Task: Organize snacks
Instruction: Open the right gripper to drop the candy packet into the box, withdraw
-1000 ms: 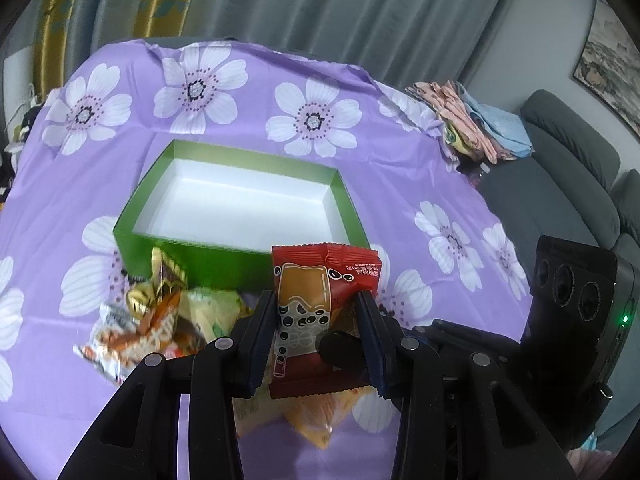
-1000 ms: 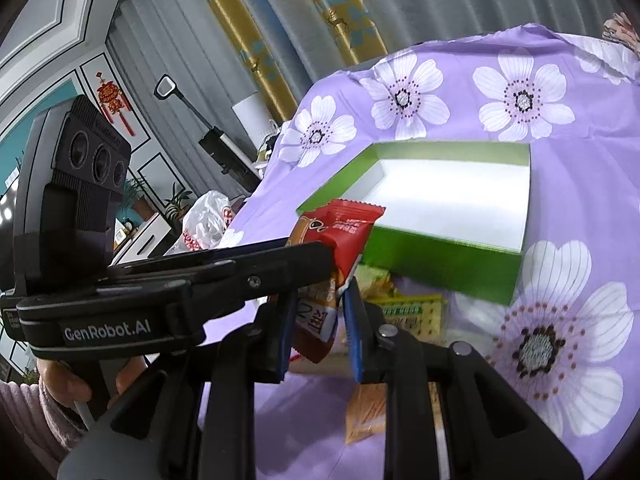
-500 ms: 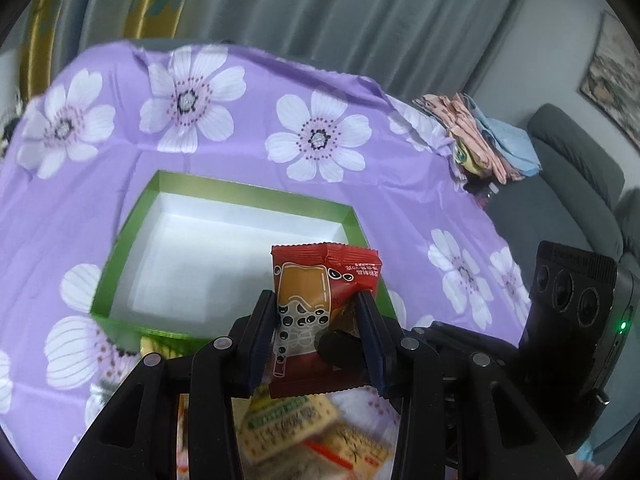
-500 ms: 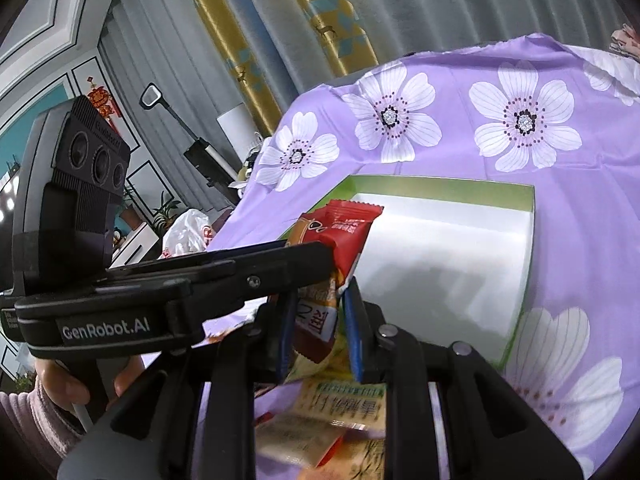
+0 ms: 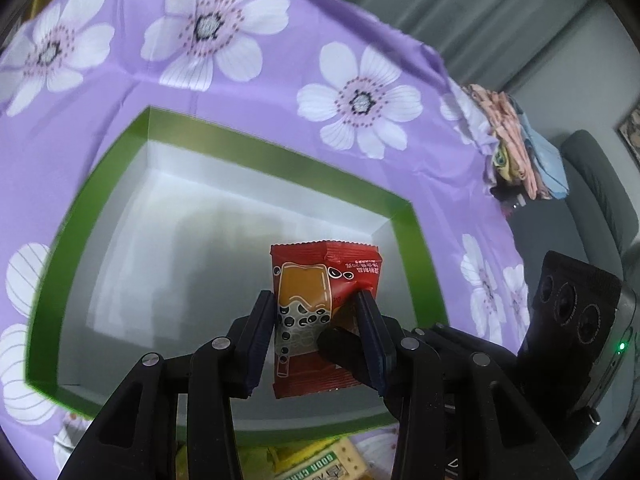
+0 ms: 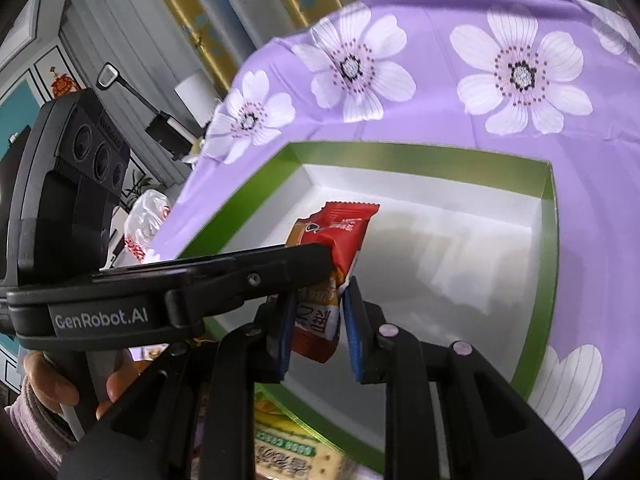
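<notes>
red snack packet (image 5: pixel 320 312) pinched upright in left gripper (image 5: pixel 316 332) jaws over the green box (image 5: pixel 276 152); right gripper (image 6: pixel 316 332) jaws just easing apart, packet between.

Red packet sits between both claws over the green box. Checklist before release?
1. Position: red packet above the green box opening: ok.
2. Landing spot: box floor bare beneath it: ok.
3. Grip of left claw on packet: ok, pads press both sides.
4. Grip of right claw: cannot tell; its jaws have just been opening, with the packet between them.
5. Drop height to box floor: cannot tell.
</notes>
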A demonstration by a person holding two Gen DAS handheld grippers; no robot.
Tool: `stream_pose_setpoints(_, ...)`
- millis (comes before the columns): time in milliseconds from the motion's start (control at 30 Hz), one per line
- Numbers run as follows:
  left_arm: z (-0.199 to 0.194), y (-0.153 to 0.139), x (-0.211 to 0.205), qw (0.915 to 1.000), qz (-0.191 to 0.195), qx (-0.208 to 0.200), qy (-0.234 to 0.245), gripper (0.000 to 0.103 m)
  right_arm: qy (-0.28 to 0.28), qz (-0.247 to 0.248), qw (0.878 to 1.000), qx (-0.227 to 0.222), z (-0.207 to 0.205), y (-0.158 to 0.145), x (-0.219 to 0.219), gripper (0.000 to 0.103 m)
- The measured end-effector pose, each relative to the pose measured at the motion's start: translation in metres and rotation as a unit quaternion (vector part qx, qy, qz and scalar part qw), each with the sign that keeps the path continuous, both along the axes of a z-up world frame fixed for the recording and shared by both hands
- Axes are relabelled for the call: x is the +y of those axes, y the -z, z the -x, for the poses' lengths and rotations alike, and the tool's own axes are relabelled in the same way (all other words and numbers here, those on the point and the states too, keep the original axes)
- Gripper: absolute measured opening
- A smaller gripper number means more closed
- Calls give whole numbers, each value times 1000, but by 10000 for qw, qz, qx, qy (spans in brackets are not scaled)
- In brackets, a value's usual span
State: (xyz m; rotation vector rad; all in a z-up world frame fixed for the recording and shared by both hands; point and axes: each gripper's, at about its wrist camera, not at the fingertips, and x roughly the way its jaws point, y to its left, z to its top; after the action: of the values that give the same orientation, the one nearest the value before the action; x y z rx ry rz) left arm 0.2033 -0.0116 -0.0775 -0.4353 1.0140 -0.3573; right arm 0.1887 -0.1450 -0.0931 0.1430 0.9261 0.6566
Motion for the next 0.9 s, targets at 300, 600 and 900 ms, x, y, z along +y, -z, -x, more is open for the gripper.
stream_pose_setpoints(300, -5, 10, 9, 9996, -80, 115, -246, 77, 258, 359, 9988, -201, -4, 0, -2, 59)
stream_pose_setpoints(600, 28, -24, 32, 9981, -228, -301, -478, 78, 405, 240, 9978, -457, 27, -23, -29, 64)
stream_pose_setpoints(900, 88, -35, 53, 9965, -217, -355, -726, 78, -141, 42, 9987, -486, 86, -33, -35, 66)
